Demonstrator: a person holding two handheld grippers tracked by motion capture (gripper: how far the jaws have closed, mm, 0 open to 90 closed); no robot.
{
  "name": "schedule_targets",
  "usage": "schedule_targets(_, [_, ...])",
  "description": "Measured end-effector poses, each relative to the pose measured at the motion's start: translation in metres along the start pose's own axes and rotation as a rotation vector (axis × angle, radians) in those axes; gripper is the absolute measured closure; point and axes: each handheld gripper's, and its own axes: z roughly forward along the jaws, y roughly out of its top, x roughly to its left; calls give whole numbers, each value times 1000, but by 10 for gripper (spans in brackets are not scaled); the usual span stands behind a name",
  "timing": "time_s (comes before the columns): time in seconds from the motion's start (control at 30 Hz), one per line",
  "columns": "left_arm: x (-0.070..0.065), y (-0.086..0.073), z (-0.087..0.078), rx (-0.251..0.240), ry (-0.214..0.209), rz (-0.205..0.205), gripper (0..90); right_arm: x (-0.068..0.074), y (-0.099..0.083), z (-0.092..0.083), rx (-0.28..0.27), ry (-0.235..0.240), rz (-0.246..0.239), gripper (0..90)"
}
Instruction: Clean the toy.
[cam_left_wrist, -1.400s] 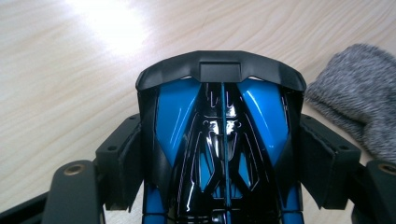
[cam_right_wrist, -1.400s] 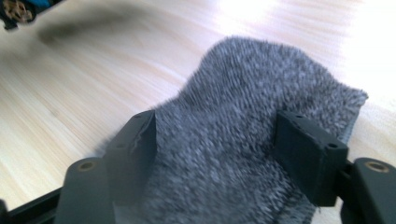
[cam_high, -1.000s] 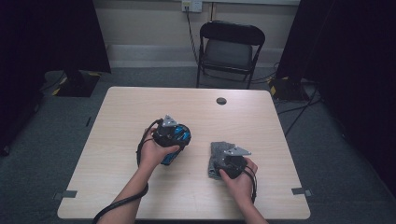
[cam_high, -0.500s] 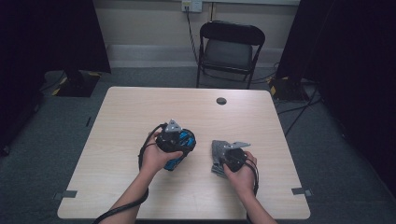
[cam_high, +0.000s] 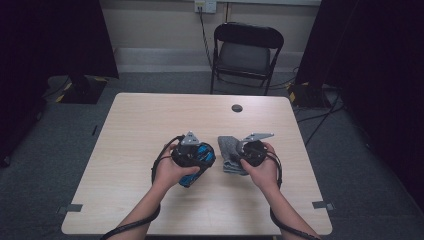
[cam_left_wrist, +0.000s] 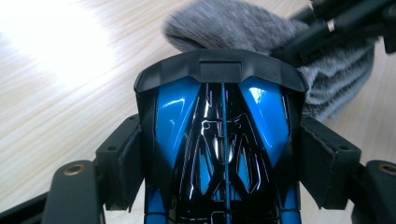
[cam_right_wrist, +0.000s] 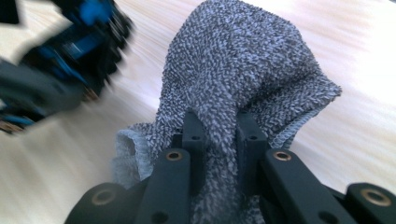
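Dim room, folding chair (cam_high: 247, 52) behind a pale wood bench (cam_high: 150, 120). From the high view, the left gripper (cam_high: 195, 156) clamps a blue-and-black toy car (cam_high: 200, 162) at center, with the right gripper (cam_high: 239, 155) just at its 3 o'clock, holding a grey towel (cam_high: 227, 150). Left gripper view: the fingers (cam_left_wrist: 128, 158) squeeze the car's sides, towel (cam_left_wrist: 233, 23) touching its nose at 12 o'clock. Right gripper view: the fingers (cam_right_wrist: 194, 135) have just been closing and now pinch a towel fold (cam_right_wrist: 243, 65), car (cam_right_wrist: 79, 42) at 10 o'clock, so the right hand looks best placed to wipe.

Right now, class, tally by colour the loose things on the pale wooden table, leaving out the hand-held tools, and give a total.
Blue and black: 1, the glossy plastic toy car
Grey: 1, the folded terry cloth
Black: 1, the small round disc
Total: 3
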Motion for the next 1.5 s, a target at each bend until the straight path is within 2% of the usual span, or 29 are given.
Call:
schedule_targets(0.03, [-2, 0, 1, 6, -6, 0, 256, 1, 3, 0, -1, 21, -13, 776])
schedule_targets(0.1, [-3, 1, 4, 15, -5, 13, 256, 5, 8, 1, 6, 33, -45, 775])
schedule_targets(0.17, [-3, 1, 5, 13, -10, 8, 256, 9, 12, 2, 12, 63, -72, 775])
schedule_targets(0.27, [-1, 1, 5, 16, -9, 17, 256, 16, 14, 4, 29, 81, -127, 775])
schedule_targets(0.4, [1, 0, 4, 29, -7, 22, 256, 18, 12, 4, 31, 93, -156, 775])
schedule_targets(0.6, [2, 0, 3, 35, -6, 30, 256, 19, 10, 3, 21, 120, -166, 775])
schedule_targets(0.87, [5, 3, 1, 26, 18, 19, 256, 20, 4, 0, 24, 124, -171, 774])
schedule_targets(0.93, [5, 3, 2, 32, 26, 27, 256, 21, 0, 0, 30, 126, -182, 774])
schedule_targets(1.1, [7, 1, 3, 28, 28, 4, 256, 22, -9, 1, 48, 146, -192, 773])
schedule_targets(1.27, [9, 1, 5, 32, 30, -1, 256, 21, -19, 1, 54, 169, -195, 771])
schedule_targets(1.4, [10, 4, 3, 17, 36, -4, 256, 15, -26, 3, 75, 163, -201, 766])
schedule_targets(1.5, [10, 6, 2, 16, 33, 2, 256, 4, -33, 8, 84, 130, -203, 754])
